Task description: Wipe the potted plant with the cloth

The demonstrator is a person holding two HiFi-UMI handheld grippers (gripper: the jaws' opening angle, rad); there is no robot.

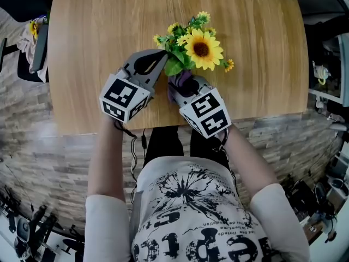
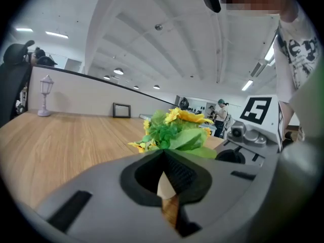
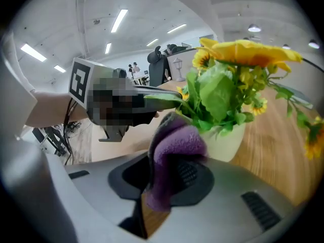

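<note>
1. The plant (image 1: 192, 47) stands on the desk (image 1: 92, 31), near the front edge, right before the person.
2. The right claw (image 3: 169, 178) is clamped on the purple cloth (image 3: 177, 148), which is up against the low leaves just beside the pot (image 3: 229, 142).
3. The left claw (image 2: 163, 161) has its jaws together, tip at the leaves. I cannot tell if it pinches one.
4. I'd say wiping is under way. The pictures don't show how much is cleaned, so the sunflower and far leaves may well be left.
</note>
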